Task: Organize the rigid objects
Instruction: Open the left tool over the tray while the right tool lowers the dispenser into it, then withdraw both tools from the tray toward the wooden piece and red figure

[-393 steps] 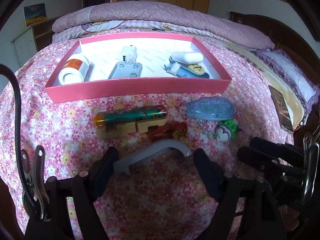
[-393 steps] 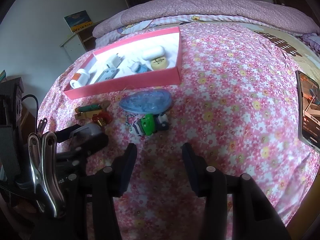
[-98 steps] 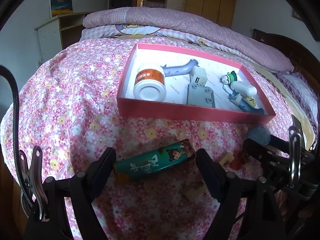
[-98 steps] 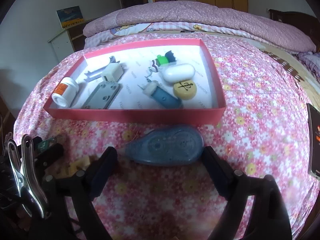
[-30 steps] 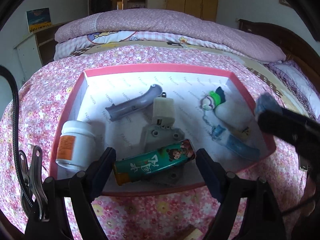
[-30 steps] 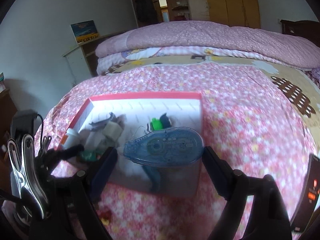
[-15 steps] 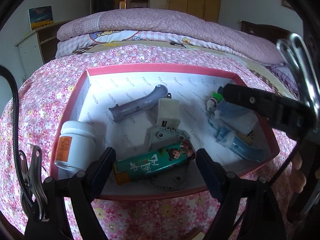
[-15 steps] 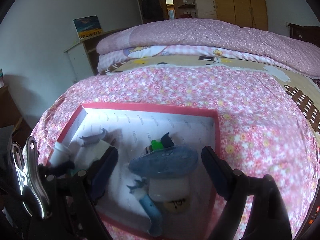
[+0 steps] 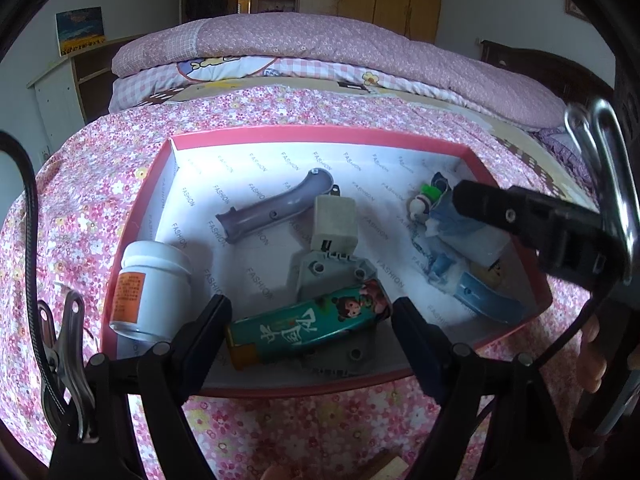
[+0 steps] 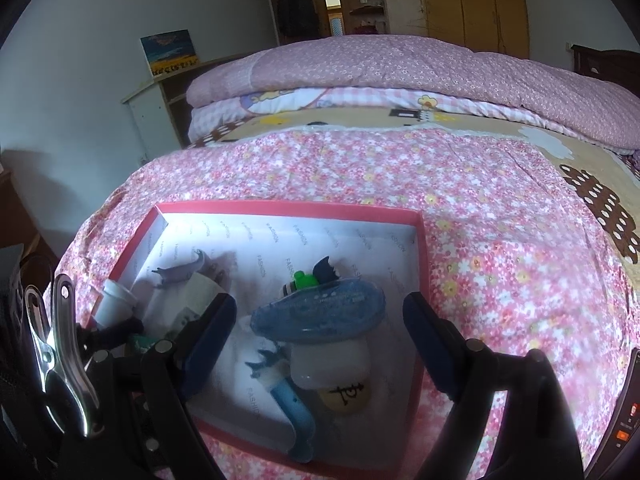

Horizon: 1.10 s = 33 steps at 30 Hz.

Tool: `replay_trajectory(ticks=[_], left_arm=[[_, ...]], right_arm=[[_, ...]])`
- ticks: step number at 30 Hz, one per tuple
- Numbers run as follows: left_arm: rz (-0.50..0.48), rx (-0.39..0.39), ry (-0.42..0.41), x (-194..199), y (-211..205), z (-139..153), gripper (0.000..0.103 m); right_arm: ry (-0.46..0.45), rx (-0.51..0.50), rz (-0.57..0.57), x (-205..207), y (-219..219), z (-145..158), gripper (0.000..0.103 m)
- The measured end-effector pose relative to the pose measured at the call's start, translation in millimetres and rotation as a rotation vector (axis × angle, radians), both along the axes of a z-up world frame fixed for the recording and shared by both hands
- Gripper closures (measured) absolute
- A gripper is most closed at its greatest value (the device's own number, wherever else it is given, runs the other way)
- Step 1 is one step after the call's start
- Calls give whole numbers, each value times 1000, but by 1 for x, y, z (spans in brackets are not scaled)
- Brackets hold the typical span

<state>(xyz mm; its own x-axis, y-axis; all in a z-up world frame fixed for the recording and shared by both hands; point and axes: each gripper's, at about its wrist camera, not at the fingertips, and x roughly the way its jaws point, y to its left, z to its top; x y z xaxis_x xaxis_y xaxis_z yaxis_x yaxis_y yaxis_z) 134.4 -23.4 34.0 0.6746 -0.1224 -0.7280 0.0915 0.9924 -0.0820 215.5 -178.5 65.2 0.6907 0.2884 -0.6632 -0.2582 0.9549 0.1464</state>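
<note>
Hovering low over the near end of the pink box (image 9: 158, 196), the left gripper (image 9: 310, 324) clamps the green lighter (image 9: 308, 326) by its two ends, the orange cap toward the left finger and the cartoon face toward the right one. Beneath the lighter lies a grey plate (image 9: 332, 276), with a white plug adapter (image 9: 334, 220) just beyond it and a curved grey handle (image 9: 276, 208) farther back. A white pill bottle (image 9: 146, 292) with an orange label lies on its side against the box's left wall. Over the right part of the same box, the right gripper (image 10: 316, 328) has its jaws spread wide and touches nothing; the blue correction-tape dispenser (image 10: 320, 314) sits free between them, resting on top of a white capsule-shaped case (image 10: 330, 364). Behind the dispenser a small toy with a green cap (image 10: 304, 280) peeks out, and in front lie a blue tool (image 10: 292, 404) and a round yellow token (image 10: 346, 396) with a dark character on it. All of this sits on a bed (image 10: 500, 240) covered in pink floral cloth.
</note>
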Motion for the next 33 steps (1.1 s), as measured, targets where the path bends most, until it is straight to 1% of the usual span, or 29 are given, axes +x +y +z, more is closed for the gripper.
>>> replay_trajectory(ticks=[2,7,10,12,17,22,33], left_arm=[[2,-5,-6,-2,2,3,17],[13,23,-48,-10,3,15,17],[17,21,-76,-17,5,25,14],[16,16,-84,-20,7,30,13],[8,-5,-86,-28,10,39,13],[7,7,-94,-39,10,43,13],[11,7,-95,-67,18,46,13]], right_arm=[[-1,0,3,-3,1,1,16],[-12,24,20,-13,0,9,15],[-23,41,24,-19,-1,16,15],[-33,45,24,-22,-1,20,15],[-48,52,22,-34,-2,28,16],[-50,62,18,-47,-7,30,16],[-28,87,-16,-79,-22,21,15]])
